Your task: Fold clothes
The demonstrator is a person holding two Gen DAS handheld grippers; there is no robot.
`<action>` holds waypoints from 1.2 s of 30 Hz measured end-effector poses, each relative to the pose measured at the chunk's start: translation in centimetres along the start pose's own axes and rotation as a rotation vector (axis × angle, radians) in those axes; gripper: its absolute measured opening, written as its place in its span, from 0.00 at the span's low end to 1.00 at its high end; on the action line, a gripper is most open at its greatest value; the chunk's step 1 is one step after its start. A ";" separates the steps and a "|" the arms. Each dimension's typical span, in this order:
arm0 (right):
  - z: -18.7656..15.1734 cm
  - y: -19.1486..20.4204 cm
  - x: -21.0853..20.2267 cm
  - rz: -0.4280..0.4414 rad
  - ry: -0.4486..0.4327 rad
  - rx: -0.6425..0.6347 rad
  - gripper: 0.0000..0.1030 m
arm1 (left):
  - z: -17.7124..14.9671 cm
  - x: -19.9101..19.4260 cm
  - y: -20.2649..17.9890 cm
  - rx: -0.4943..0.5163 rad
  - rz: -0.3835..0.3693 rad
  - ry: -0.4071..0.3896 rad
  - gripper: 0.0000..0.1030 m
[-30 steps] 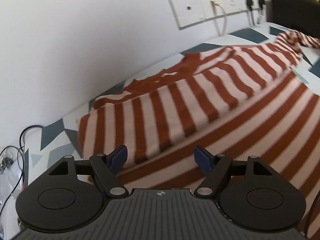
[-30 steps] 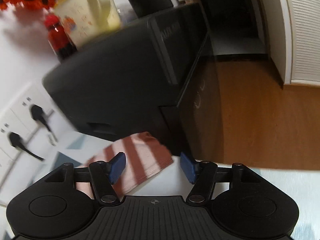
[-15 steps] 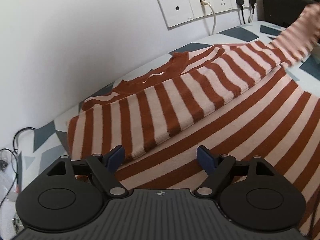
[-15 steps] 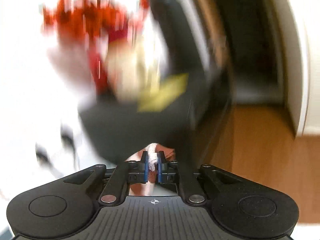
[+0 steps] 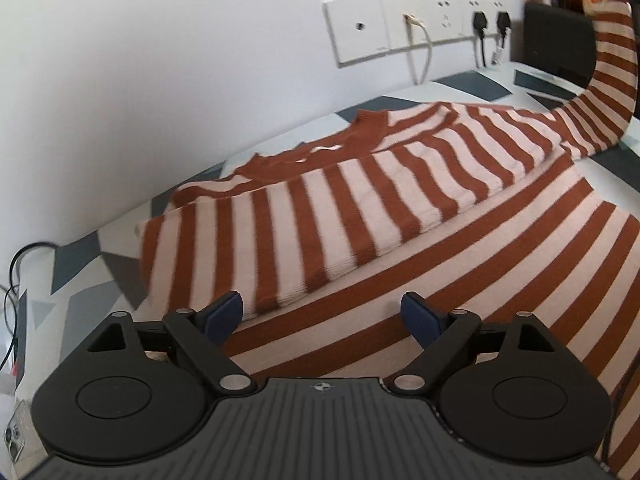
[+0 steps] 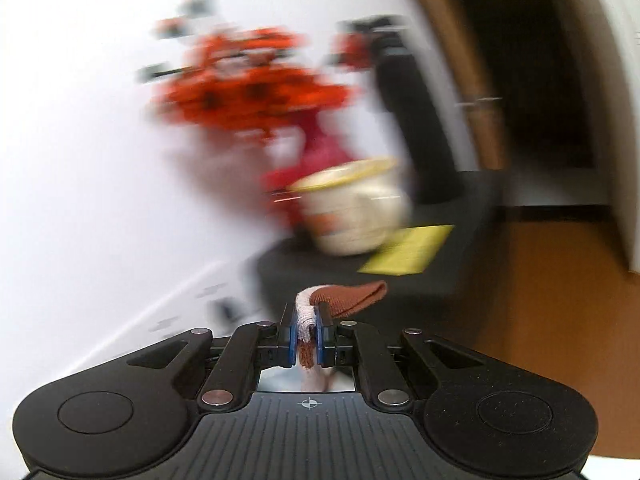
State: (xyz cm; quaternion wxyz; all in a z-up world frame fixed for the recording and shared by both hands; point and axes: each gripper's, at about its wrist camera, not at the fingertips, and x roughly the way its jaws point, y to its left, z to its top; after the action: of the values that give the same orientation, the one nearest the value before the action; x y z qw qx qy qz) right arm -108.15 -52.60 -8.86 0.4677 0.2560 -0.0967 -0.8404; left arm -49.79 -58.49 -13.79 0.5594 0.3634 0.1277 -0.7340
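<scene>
Already partly folded, the sweater (image 5: 400,208) lies flat on the patterned table (image 5: 80,264) against the wall, filling the left wrist view from about 9 o'clock across to 3. One sleeve (image 5: 304,224) has been laid over the chest, its cuff end down near 8 o'clock — that half of the job looks done.

Low at 6 o'clock, the left gripper (image 5: 322,314) hovers over the lower body of the garment with its jaws wide and opening further; striped cloth shows below the gap, but the pads press on nothing.

Up at 1 to 2 o'clock, the other sleeve (image 5: 612,64) rises off the table in a tall arc, past the sockets (image 5: 404,28) and a black box (image 5: 556,40).

In the blurred right wrist view, the right gripper (image 6: 308,334) is clamped on that sleeve's cuff (image 6: 348,296), which pokes out toward 1 o'clock.

By my reading, what is left is to carry this sleeve across the chest, then fold the body up — roughly a third done.
</scene>
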 end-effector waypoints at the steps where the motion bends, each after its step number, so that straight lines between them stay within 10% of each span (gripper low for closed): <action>1: -0.2 1.6 -0.4 0.059 0.021 -0.022 0.08 | -0.2 -0.2 0.4 -0.015 -0.003 -0.003 0.86; 9: -8.3 17.2 0.6 0.574 0.386 -0.128 0.08 | -2.5 -2.0 7.5 -0.359 -0.123 0.025 0.85; 18: -23.3 27.3 1.1 0.729 0.787 -0.155 0.08 | -3.7 -4.2 8.7 -0.344 -0.043 0.051 0.80; 22: -24.7 27.4 0.3 0.733 0.861 -0.198 0.30 | -2.4 -4.0 9.6 -0.382 -0.082 0.035 0.80; 27: -19.3 22.4 0.0 0.708 0.751 -0.110 0.31 | 1.2 -2.2 10.2 -0.402 -0.153 0.009 0.79; 36: -11.0 7.3 -1.2 0.369 0.528 0.043 0.33 | 4.2 4.7 10.7 -0.570 -0.229 0.140 0.73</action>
State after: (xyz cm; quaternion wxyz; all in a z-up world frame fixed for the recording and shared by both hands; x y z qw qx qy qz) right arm -96.54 -54.71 -14.87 0.6159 0.4530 -0.0344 -0.6437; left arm -42.19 -68.04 -11.68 0.5422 0.2249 0.4066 -0.7001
